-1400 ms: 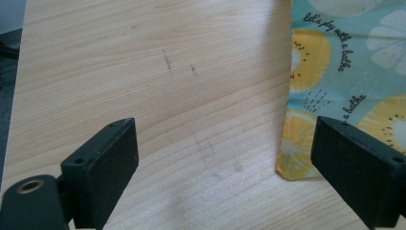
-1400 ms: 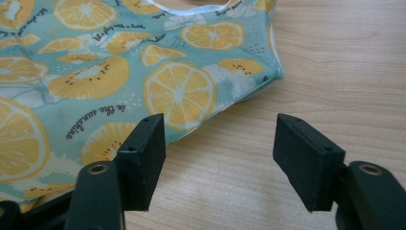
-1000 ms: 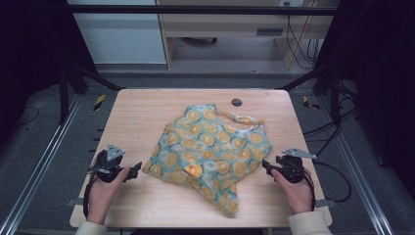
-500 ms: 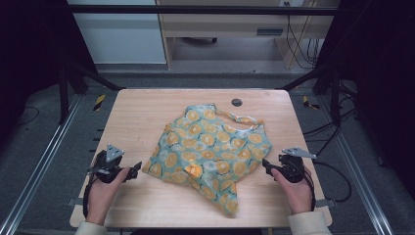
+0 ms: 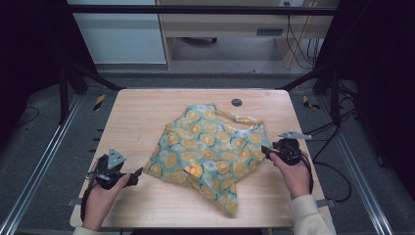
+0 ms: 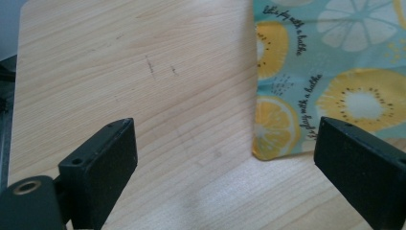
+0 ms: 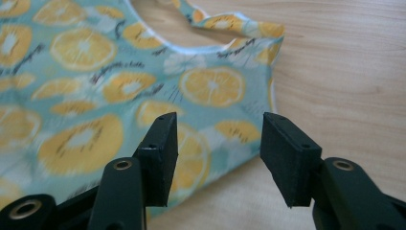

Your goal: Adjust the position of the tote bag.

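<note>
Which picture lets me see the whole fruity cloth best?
The high view: the whole cloth lies spread on the table, every edge visible. The left gripper view catches one corner of it up close. The right gripper view shows its side edge and a strap.

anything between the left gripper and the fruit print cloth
No, just bare wooden table. In the left gripper view, the left gripper hangs open, with the cloth corner just inside its right-hand jaw.

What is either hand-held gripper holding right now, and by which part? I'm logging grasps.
Nothing. Both the left hand-held gripper and the right hand-held gripper stand open at the edges of the fruit-print cloth.
</note>
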Demonstrator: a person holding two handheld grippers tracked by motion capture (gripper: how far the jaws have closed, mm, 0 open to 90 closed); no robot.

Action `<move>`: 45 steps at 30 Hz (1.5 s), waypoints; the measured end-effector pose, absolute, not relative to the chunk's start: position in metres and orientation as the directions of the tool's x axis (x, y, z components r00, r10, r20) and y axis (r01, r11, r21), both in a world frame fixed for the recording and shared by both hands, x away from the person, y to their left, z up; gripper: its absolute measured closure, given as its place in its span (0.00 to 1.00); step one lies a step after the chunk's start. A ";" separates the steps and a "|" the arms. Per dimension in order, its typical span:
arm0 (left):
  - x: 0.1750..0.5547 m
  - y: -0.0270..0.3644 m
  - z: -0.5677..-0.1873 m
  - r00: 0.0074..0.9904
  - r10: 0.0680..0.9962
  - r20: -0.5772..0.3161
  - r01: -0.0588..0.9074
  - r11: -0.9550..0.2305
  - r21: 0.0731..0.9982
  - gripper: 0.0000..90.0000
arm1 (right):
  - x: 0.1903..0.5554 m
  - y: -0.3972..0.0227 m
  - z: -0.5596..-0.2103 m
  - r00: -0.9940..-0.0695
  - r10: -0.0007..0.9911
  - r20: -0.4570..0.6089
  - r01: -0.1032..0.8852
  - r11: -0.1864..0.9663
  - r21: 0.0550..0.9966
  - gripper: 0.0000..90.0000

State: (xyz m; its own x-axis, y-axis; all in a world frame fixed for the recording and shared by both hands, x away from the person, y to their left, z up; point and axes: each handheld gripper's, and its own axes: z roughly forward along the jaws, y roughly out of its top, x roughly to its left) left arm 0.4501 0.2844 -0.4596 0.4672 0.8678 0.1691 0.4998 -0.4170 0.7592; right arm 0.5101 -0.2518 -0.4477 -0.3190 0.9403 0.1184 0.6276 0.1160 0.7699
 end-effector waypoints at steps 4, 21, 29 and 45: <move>0.452 0.283 -0.461 0.468 0.869 0.163 0.504 -0.414 0.758 0.08 | 0.541 -0.259 -0.450 -0.270 0.954 0.133 0.664 0.084 0.743 0.48; 0.450 0.280 -0.459 0.472 0.866 0.163 0.497 -0.414 0.762 0.09 | 0.562 -0.239 -0.481 -0.244 0.965 0.095 0.755 0.128 0.643 0.36; 0.450 0.279 -0.458 0.477 0.864 0.162 0.495 -0.417 0.762 0.09 | 0.561 -0.233 -0.488 -0.284 0.958 0.051 0.757 0.191 0.625 0.76; 0.466 0.260 -0.436 0.517 0.847 0.122 0.484 -0.407 0.775 0.09 | 0.517 -0.208 -0.440 -0.501 0.851 0.156 0.542 0.168 0.823 1.00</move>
State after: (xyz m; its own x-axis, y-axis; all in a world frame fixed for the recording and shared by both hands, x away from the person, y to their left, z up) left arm 0.4657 0.2601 -0.4364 0.5170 0.8473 0.1218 0.4843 -0.4068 0.7746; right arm 0.5172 -0.2081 -0.4403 -0.5010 0.8513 0.1559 0.5421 0.1683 0.8233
